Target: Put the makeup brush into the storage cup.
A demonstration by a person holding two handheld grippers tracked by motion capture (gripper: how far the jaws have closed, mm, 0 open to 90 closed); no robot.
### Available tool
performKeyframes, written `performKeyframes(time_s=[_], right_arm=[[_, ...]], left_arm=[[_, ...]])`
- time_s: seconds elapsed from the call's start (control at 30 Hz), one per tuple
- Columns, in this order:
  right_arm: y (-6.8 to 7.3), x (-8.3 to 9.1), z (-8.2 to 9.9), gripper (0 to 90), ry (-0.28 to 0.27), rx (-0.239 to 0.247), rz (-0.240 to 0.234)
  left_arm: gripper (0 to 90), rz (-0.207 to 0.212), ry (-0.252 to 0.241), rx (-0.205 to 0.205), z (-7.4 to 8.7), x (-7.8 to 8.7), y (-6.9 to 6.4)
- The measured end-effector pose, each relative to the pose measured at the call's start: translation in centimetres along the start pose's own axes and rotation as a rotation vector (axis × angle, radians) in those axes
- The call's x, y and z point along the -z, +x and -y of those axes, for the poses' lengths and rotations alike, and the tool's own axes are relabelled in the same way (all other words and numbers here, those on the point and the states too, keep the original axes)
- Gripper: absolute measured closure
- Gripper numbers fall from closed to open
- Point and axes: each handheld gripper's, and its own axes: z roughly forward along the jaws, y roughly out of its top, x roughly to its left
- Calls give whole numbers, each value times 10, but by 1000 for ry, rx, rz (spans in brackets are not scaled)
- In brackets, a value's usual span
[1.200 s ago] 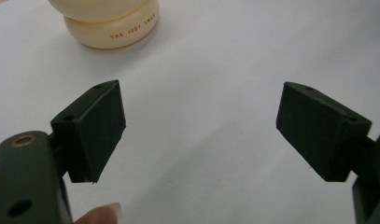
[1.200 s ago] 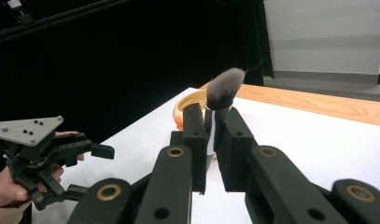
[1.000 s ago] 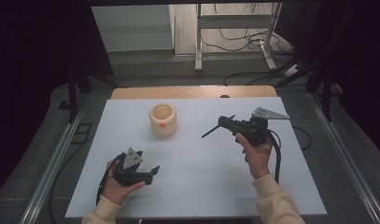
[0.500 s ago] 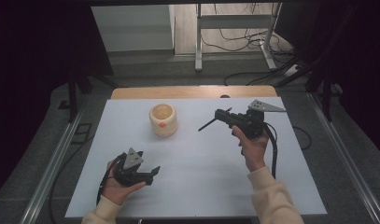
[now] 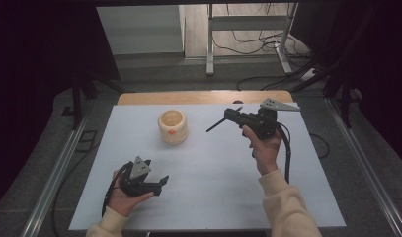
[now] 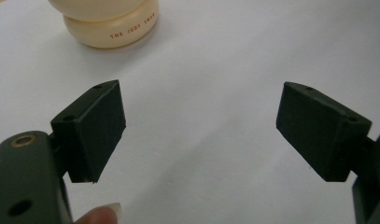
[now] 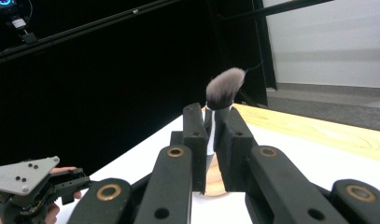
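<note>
Table: white board carrying one cream cup, which stood upright toward the far-left part with its mouth open and nothing visible inside from the high view. A wooden strip ran along the board's far edge behind the cup. Beyond that were floor, a metal stand and loose cables, all well apart from the cup and not in play. The left gripper sat low on the board, near side of the cup and slightly left of it, jaws spread wide with nothing between them. Its own camera looked straight at the cup's base across bare board. The right gripper was held up off the board to the right of the cup and pointed roughly toward it, jaws pressed in on the handle of a makeup brush. In the right gripper view the bristle head stuck out past the jaw tips and the grip looked square. My read on progress: pick-up done, brush secured and in the air, drop into the cup not yet done. What was left was the carry over to the cup, lining the brush up with the mouth, and release. I couldn't tell which end was meant to go in first. Nothing stood between brush and cup. The only risk I saw was clipping the rim and tipping the cup, since the left gripper wasn't steadying it.
</note>
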Motion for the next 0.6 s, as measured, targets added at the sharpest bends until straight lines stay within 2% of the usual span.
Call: performKeyframes(time_s=[0.6], right_arm=[[4,-15,-16,825,-5,3,-7]], left_arm=[[157,0,1,-4,0,0,0]])
